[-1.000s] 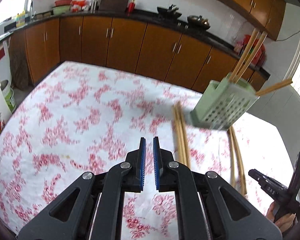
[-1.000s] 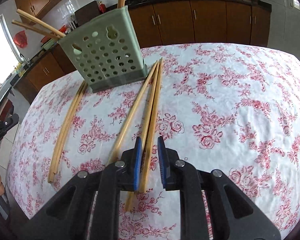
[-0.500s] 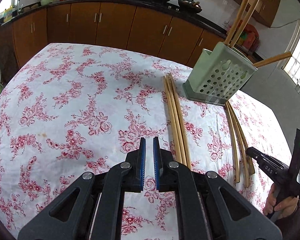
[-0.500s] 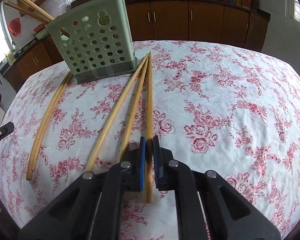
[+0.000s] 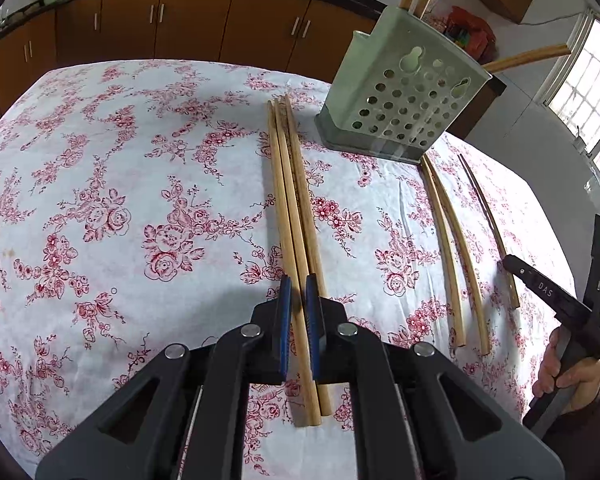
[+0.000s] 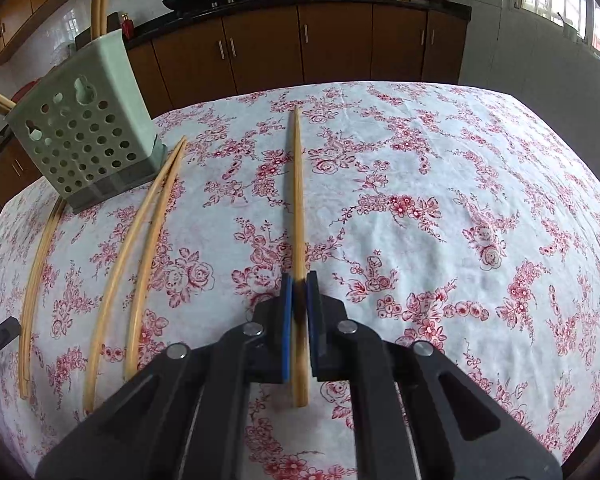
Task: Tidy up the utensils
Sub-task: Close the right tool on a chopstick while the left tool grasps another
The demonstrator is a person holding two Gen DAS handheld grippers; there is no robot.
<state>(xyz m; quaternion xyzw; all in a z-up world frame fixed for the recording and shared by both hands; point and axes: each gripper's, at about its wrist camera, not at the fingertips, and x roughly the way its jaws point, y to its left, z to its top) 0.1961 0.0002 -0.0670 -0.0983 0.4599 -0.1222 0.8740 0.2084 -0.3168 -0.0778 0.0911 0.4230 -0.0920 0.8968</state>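
A pale green perforated utensil holder (image 5: 396, 92) stands on the floral tablecloth with several chopsticks in it; it also shows in the right wrist view (image 6: 84, 140). My left gripper (image 5: 295, 300) is shut on one chopstick (image 5: 288, 200) of a group of three lying side by side. My right gripper (image 6: 299, 300) is shut on a single chopstick (image 6: 298, 200) that points away over the cloth. Two curved chopsticks (image 6: 140, 248) lie left of it, and more (image 6: 36, 264) lie at the far left.
The table (image 6: 460, 200) has a white cloth with red roses. Brown kitchen cabinets (image 6: 332, 44) stand beyond its far edge. The other hand-held gripper (image 5: 560, 300) shows at the right edge of the left wrist view.
My left gripper has moved right and closed around one chopstick of the group of three. My right gripper has closed on a chopstick and carried it right, away from the two curved ones.
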